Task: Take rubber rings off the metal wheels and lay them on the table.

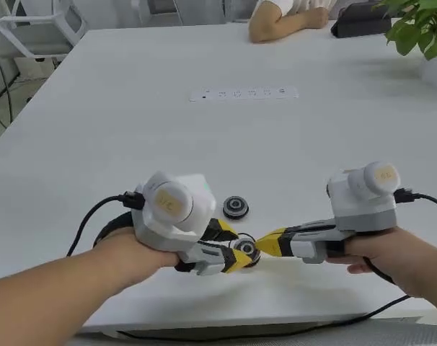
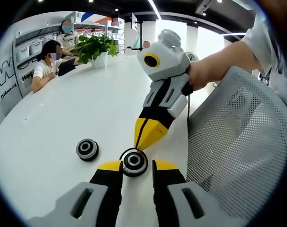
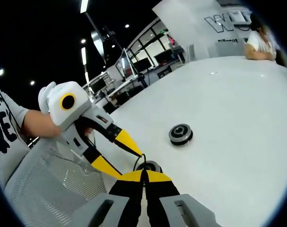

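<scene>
Head view: a white table (image 1: 132,130) was seen from above. Near its front edge, the left gripper (image 1: 234,249) and the right gripper (image 1: 265,245), each held in a hand, were seen tip to tip at a metal wheel (image 1: 245,250). A second wheel (image 1: 236,206) lay just behind it, apart from both grippers.

Left gripper view: the metal wheel (image 2: 135,161) was clasped between this gripper's yellow jaw tips and touched on both sides. The right gripper (image 2: 142,144) was pointed down at the wheel's far rim, its jaws pressed together. The second wheel (image 2: 87,149) lay to the left.

Right gripper view: this gripper's jaws were seen closed, with the tips at the near edge of the metal wheel (image 3: 150,166). Whether rubber was pinched between them could not be told. The left gripper (image 3: 130,164) was set around the wheel. The second wheel (image 3: 181,134) lay beyond.
</scene>
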### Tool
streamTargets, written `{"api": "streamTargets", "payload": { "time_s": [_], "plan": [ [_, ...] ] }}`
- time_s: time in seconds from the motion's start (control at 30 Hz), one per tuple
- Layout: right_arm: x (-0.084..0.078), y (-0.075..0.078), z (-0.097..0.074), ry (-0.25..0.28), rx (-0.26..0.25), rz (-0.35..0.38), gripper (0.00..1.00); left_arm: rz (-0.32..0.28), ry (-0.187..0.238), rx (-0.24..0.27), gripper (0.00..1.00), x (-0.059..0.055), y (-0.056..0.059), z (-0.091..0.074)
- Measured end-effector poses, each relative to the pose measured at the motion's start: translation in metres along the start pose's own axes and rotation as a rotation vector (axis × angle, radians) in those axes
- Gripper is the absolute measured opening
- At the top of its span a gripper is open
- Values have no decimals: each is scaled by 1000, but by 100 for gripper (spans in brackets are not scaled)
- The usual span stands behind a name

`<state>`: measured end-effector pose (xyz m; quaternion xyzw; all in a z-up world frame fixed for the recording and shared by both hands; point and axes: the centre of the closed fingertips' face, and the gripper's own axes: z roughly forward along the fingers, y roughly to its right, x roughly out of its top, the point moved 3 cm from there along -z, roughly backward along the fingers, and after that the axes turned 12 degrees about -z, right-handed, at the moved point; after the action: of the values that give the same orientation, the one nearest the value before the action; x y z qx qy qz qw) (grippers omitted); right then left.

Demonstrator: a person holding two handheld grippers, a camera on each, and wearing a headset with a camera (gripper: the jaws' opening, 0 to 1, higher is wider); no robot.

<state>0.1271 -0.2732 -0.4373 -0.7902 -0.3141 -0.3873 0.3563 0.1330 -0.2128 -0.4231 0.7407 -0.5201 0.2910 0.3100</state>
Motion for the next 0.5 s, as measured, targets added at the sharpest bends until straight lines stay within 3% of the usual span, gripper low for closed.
{"api": "streamTargets", "payload": {
  "time_s": [0.27, 0.5],
  "plan": [
    [5, 0, -2, 7, 5, -4, 0, -8, 28, -6, 31, 4, 0, -20],
    [19, 0, -2, 24, 18, -7, 0, -30, 60, 2, 40, 6, -4, -39]
  ]
}}
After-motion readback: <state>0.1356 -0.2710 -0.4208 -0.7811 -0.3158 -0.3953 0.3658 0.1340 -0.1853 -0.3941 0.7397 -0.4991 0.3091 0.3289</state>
